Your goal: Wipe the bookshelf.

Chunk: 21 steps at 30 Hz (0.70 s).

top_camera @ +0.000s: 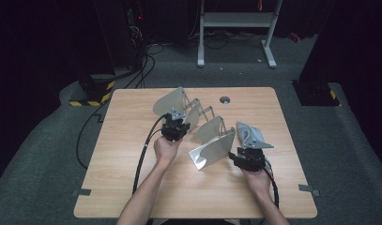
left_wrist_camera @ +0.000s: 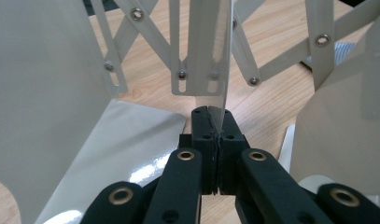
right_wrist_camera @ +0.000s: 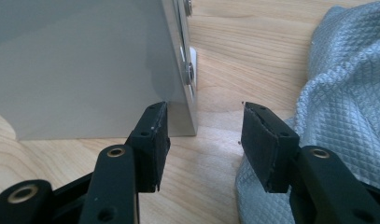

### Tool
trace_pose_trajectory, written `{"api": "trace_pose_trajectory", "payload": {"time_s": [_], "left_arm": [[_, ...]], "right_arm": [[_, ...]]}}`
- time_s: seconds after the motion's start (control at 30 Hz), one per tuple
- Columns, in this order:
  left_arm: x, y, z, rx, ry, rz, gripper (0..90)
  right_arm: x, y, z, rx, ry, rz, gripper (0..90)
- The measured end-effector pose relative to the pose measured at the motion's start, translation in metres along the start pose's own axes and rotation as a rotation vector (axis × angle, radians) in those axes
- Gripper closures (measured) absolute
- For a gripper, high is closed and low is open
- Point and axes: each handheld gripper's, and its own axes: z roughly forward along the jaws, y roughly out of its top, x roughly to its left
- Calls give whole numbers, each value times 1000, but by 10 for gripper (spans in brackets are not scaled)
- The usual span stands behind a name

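**Lit table in a dark workroom**

A light wooden rectangular table [top_camera: 132,187] with a round grey cable port [top_camera: 225,99] stands on grey carpeted floor [top_camera: 43,150]. Behind it sits a white metal stand's base [top_camera: 235,21]. Black cables [top_camera: 141,65] trail across the floor. Yellow-and-black hazard-striped blocks [top_camera: 92,97] flank what may be dark equipment, lost in shadow.

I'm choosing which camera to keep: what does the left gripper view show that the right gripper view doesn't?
Left gripper view: the left tongs shut on a thin metal panel, with riveted scissor links behind. Right gripper view: the right tongs open, and a grey quilted cloth beside them. Both show pale panels of the folding rack and the wooden table.
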Motion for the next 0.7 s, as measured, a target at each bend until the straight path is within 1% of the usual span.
{"api": "trace_pose_trajectory", "payload": {"time_s": [0.1, 0.17, 0.23, 0.3, 0.47, 0.5, 0.57, 0.63, 0.7], "left_arm": [[0, -2, -2, 2, 1, -11, 886], [1, -2, -3, 7, 2, -14, 886], [-1, -2, -6, 22, 8, -9, 886], [-1, -2, -7, 22, 9, -11, 886], [0, -5, -7, 15, 8, -28, 880], [0, -5, -7, 14, 10, -28, 879], [2, -6, -7, 12, 6, -31, 870], [3, -6, -7, 8, 5, -31, 867], [6, -9, -9, -3, -3, -42, 859]], "right_arm": [[-2, 0, 0, -4, -6, 9, 517], [-3, 0, 0, -3, -5, 10, 516], [-3, 0, 0, -4, -6, 10, 516], [-4, 0, 0, -4, -8, 9, 516], [-6, 0, 1, -6, -19, 20, 521], [-6, 1, 2, 2, -22, 24, 520], [-6, 4, 3, 15, -36, 16, 521], [-6, 5, 4, 14, -37, 14, 521], [-4, 4, 4, 14, -29, 20, 514]]}}
